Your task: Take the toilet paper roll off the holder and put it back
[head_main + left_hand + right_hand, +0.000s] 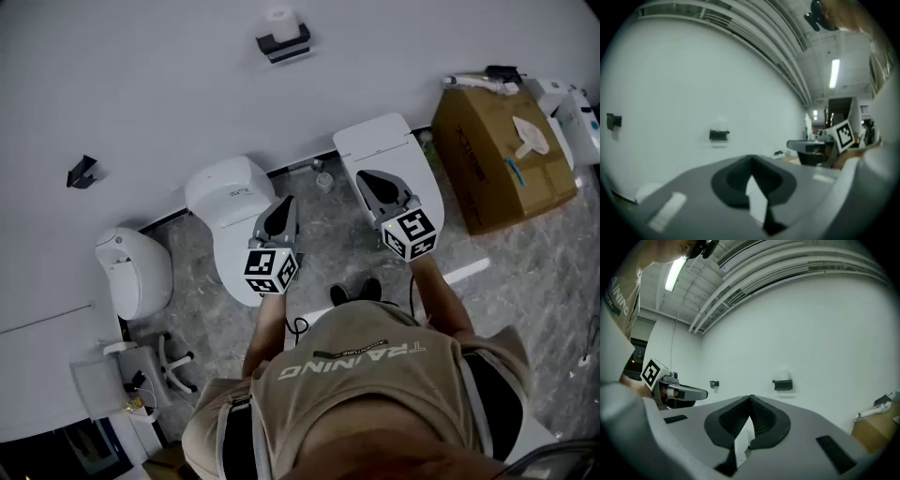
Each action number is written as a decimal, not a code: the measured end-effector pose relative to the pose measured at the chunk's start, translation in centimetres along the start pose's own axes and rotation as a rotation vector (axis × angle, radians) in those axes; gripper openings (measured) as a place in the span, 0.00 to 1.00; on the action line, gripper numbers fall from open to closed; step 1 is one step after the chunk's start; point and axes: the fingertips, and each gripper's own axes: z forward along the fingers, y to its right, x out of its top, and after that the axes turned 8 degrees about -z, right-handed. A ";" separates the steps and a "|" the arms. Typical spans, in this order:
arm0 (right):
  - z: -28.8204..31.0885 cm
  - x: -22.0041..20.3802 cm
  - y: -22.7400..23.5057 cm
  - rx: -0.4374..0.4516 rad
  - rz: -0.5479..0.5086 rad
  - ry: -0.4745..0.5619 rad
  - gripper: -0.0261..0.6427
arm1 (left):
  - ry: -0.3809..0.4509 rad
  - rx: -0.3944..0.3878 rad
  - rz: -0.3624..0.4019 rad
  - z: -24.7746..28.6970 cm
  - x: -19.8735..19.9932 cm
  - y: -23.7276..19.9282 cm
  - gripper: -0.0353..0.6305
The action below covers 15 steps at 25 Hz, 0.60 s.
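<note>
A white toilet paper roll [279,18] sits on a black holder [283,43] mounted on the white wall, well ahead of both grippers. The left gripper view shows the same roll [720,124] on the holder [719,135], and so does the right gripper view, with the roll [782,375] above the holder [783,385]. My left gripper [285,202] is held up in front of the person, its jaws shut and empty. My right gripper [369,178] is level beside it, also shut on nothing. Both point at the wall, far from the roll.
A second small black holder [82,172] hangs on the wall to the left. White toilets [234,202] stand on the grey floor below the grippers, with another [139,267] at the left. A cardboard box [497,150] sits at the right.
</note>
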 end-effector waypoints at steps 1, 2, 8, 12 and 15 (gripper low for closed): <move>0.2 0.2 0.2 0.000 -0.002 0.002 0.06 | 0.002 0.002 0.006 0.2 0.1 -0.2 0.06; 0.4 0.4 0.4 0.000 -0.005 0.005 0.06 | 0.005 0.004 0.014 0.4 0.2 -0.4 0.06; 1.1 1.5 2.2 -0.024 -0.021 0.024 0.06 | 0.022 -0.015 0.049 2.1 0.9 -0.7 0.06; 2.5 1.4 2.7 -0.045 0.003 0.019 0.06 | 0.024 -0.046 0.057 3.2 1.8 -1.6 0.06; 3.8 1.3 3.2 -0.051 0.025 0.015 0.06 | 0.031 -0.054 0.054 3.9 2.6 -2.5 0.06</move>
